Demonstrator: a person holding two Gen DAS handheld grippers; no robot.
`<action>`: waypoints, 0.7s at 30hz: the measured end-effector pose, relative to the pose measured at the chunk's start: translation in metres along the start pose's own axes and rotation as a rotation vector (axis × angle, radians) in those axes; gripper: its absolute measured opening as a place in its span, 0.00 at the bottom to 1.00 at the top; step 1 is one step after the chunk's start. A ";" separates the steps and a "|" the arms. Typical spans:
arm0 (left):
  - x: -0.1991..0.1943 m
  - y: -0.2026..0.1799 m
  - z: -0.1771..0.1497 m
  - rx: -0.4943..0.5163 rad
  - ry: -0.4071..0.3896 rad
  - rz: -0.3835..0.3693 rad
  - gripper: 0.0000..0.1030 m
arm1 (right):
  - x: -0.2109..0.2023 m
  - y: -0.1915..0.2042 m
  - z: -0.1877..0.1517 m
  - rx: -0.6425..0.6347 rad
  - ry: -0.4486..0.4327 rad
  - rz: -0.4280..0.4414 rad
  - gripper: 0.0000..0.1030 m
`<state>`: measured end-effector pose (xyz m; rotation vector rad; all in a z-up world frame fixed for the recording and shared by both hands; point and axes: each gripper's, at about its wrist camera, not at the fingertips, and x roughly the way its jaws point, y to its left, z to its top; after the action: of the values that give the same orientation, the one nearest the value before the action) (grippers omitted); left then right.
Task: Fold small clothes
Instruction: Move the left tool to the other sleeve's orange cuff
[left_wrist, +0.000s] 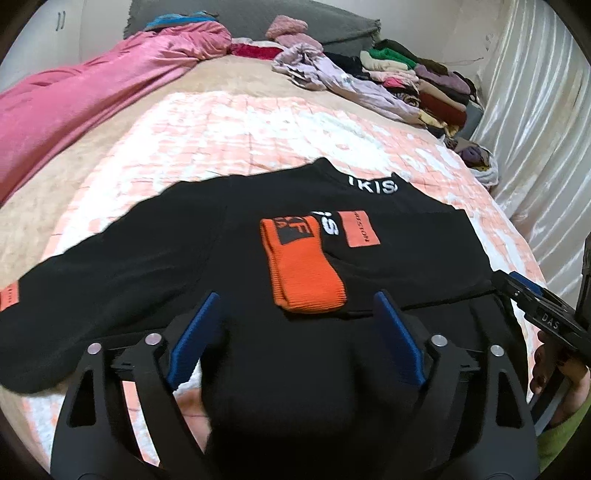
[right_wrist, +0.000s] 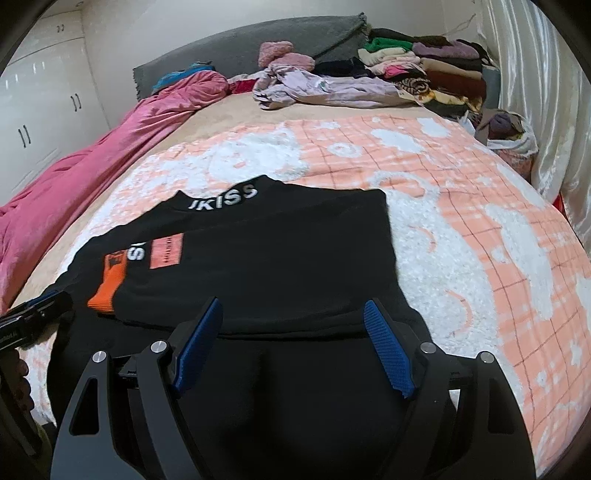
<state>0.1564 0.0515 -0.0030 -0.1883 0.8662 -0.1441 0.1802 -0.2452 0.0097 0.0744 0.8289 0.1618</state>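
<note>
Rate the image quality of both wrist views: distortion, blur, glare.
Left wrist view: heavy fisheye bending with dark vignetted corners; the black sweater is soft with slight motion blur, its dark fabric losing fold detail. Right wrist view: same barrel distortion; glare streaks on the satin curtain and glossy wardrobe; blue pads stay sharp.

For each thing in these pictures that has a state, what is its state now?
Black sweater: lying flat on the bed, one side and its orange cuff folded onto the chest.
Left gripper: open, empty.
Right gripper: open, empty.
Lilac garment: crumpled, unfolded.
Clothes pile: folded, stacked.
</note>
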 end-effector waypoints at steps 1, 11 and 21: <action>-0.003 0.002 0.000 -0.004 -0.006 0.005 0.78 | -0.001 0.003 0.000 -0.005 -0.003 0.003 0.76; -0.026 0.023 -0.005 -0.033 -0.054 0.063 0.86 | -0.014 0.032 0.002 -0.046 -0.043 0.029 0.93; -0.045 0.056 -0.015 -0.088 -0.076 0.115 0.89 | -0.019 0.069 0.000 -0.107 -0.045 0.075 0.93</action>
<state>0.1188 0.1132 0.0087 -0.2240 0.8065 0.0087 0.1602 -0.1806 0.0325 0.0081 0.7714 0.2735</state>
